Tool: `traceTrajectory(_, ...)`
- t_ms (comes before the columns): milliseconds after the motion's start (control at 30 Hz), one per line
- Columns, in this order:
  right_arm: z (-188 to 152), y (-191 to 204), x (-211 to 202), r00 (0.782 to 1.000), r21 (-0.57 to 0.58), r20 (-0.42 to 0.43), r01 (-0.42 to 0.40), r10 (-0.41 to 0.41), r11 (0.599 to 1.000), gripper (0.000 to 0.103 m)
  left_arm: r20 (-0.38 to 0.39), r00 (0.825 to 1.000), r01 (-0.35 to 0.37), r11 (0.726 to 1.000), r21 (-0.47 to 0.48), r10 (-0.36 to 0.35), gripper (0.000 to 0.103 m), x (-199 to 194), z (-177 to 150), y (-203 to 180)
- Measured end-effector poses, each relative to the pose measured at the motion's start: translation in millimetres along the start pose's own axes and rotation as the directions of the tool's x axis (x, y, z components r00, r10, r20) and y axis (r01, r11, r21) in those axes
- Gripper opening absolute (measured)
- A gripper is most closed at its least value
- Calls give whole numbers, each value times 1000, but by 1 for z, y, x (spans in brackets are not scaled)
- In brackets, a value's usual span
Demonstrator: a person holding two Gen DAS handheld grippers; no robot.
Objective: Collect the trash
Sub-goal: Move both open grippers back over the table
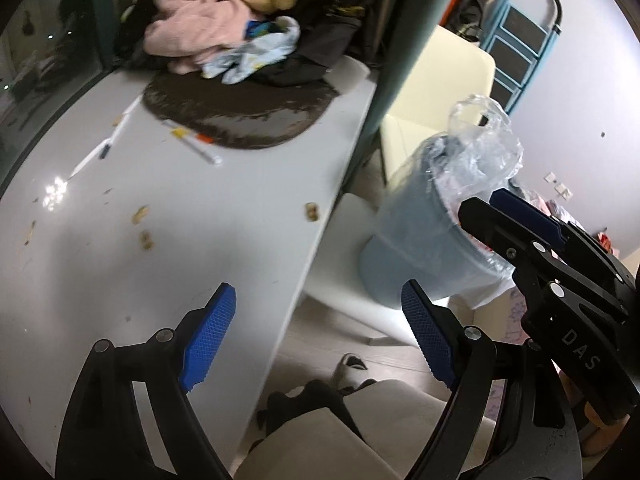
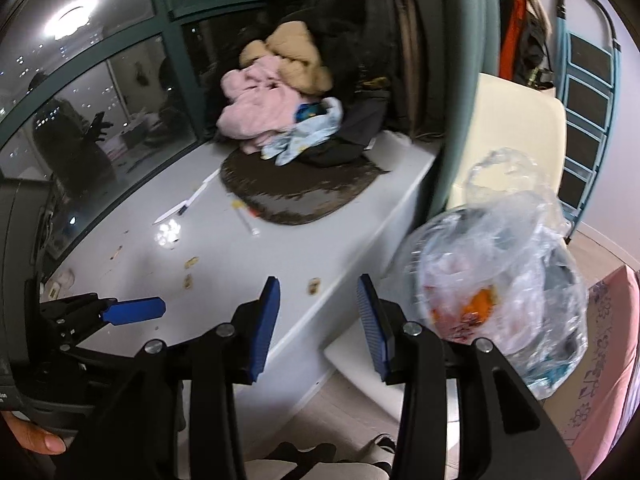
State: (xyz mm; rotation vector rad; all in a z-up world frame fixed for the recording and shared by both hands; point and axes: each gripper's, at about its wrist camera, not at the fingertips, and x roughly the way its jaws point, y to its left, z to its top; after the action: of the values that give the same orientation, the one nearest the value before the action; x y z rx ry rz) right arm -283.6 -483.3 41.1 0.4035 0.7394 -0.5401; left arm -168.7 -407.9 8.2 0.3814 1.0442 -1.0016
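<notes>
Both tools are empty: left tool [image 1: 316, 336] wide, right tool [image 2: 316, 324] narrower. Small tan scraps [image 1: 313, 212] lie on the white table [image 1: 240, 208] (one at the edge); a clumsy pinch could knock it off, missing the grey plastic-lined bin [image 1: 416, 240].

Dim indoor light, ceiling lamp [image 2: 69, 20] mirrored in dark window, glare on ledge [image 1: 56, 192], motion blur, fisheye-bent edges
</notes>
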Motion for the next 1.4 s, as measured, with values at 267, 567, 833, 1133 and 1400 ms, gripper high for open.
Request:
traceTrajectory(267,-7,69,9,997,-82,-10,-77,77,994,53,27,997,-65,994,-89,68,83,-30,-31,61)
traceTrajectory(567,-2,131,19,987,-202,-37,-160,156,966,53,54,989,-125,967,-222,141,83,-55,-55,114)
traceTrajectory(833,5,177,36,968,-310,-87,-250,235,917,53,51,973,-192,916,-353,224,84,-69,-71,156)
traceTrajectory(1133,17,234,74,911,-430,-189,-412,366,804,53,-5,943,-288,805,-519,334,85,-76,-84,206)
traceTrajectory(1400,37,274,107,841,-493,-276,-539,465,683,53,-66,890,-369,629,-685,451,89,-83,-84,249)
